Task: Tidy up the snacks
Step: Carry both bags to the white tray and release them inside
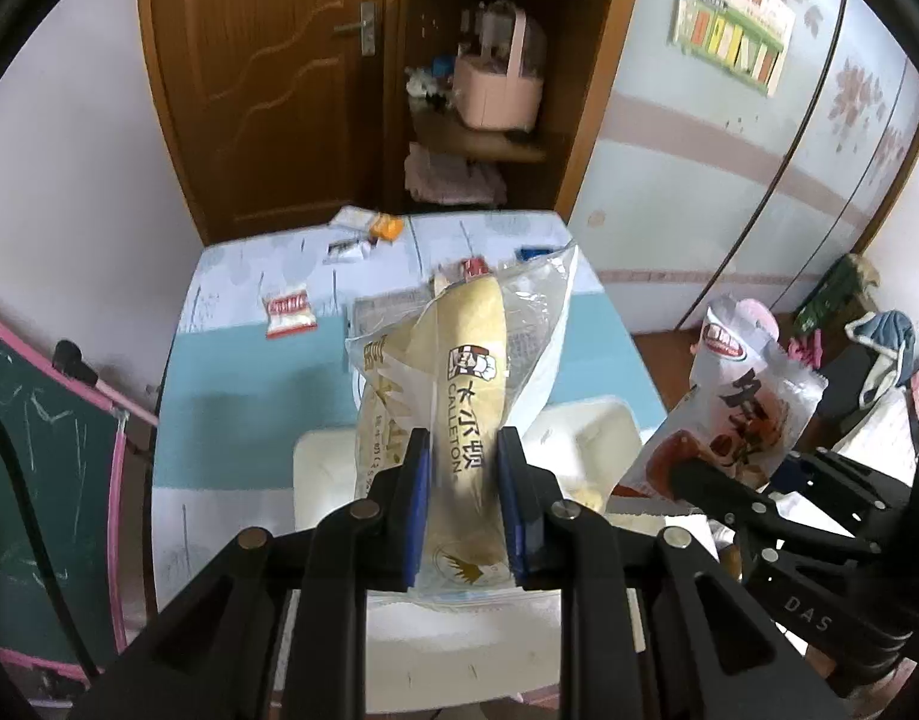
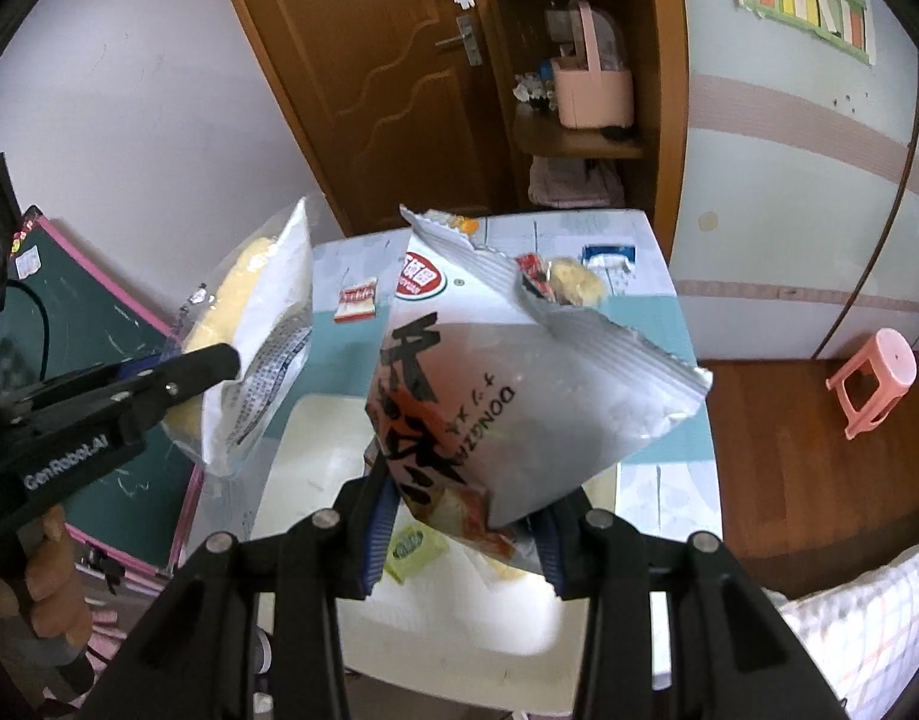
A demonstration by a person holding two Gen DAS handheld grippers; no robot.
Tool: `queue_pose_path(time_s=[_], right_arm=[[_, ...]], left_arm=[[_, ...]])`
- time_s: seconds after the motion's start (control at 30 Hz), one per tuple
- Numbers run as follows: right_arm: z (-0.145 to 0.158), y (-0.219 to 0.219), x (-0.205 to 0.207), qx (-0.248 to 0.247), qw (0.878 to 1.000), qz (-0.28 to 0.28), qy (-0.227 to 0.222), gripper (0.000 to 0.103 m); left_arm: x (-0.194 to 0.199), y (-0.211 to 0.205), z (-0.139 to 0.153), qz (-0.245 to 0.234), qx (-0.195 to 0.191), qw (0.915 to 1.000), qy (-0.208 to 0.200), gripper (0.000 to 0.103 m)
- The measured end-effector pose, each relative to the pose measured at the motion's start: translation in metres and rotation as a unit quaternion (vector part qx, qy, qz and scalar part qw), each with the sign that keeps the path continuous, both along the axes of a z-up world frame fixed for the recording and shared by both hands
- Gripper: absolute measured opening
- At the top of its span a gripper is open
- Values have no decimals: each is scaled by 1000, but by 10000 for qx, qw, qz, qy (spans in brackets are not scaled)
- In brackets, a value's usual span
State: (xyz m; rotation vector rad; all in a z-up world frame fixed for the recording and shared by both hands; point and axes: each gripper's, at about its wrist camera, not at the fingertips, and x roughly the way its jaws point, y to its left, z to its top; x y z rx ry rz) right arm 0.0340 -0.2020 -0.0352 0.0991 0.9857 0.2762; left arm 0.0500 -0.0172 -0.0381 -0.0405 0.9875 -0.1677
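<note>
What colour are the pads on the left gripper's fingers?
Blue. The pads clamp the bread packet; the left wrist view shows them best.

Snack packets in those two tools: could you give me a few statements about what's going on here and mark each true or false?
1. The left tool is clamped on a clear-wrapped bread packet. True.
2. The right tool is empty. False: it grips a silvery snack bag with a red logo.
3. Both packets are lifted over a white tray at the near end of the table. True.
4. Every snack is already in the tray. False: a small red-and-white packet lies on the tablecloth farther back, among others.
5. A pink basket stands on the wooden shelf behind the table. True.
</note>
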Motion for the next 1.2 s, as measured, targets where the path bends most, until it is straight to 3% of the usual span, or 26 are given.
queue_pose_path(time_s=[0.53,0.8,0.93,0.97,1.03,1.07,1.1,1.2], right_arm=[[-40,3,-22,-266,9986,125,443,41],[-48,11,-27,-399,9972,246,585,42],[-49,13,-27,-422,9969,266,616,42],[-49,13,-28,-431,9967,274,628,43],[-50,14,-28,-419,9965,287,657,43],[-50,15,-28,-393,9966,283,672,43],[-51,14,-27,-373,9965,272,695,43],[-53,11,-25,-303,9960,220,810,48]], left_arm=[[-10,-23,-62,-45,394,9964,752,19],[-8,-21,-82,-36,382,9932,1098,20],[-10,-21,-82,-33,450,9934,1051,21],[-10,-22,-80,-34,464,9937,1018,24],[-9,-21,-77,2,446,9938,1018,49],[-9,-20,-76,32,425,9938,1028,76],[-9,-19,-75,104,429,9940,1005,81],[-9,-13,-74,178,346,9941,1010,82]])
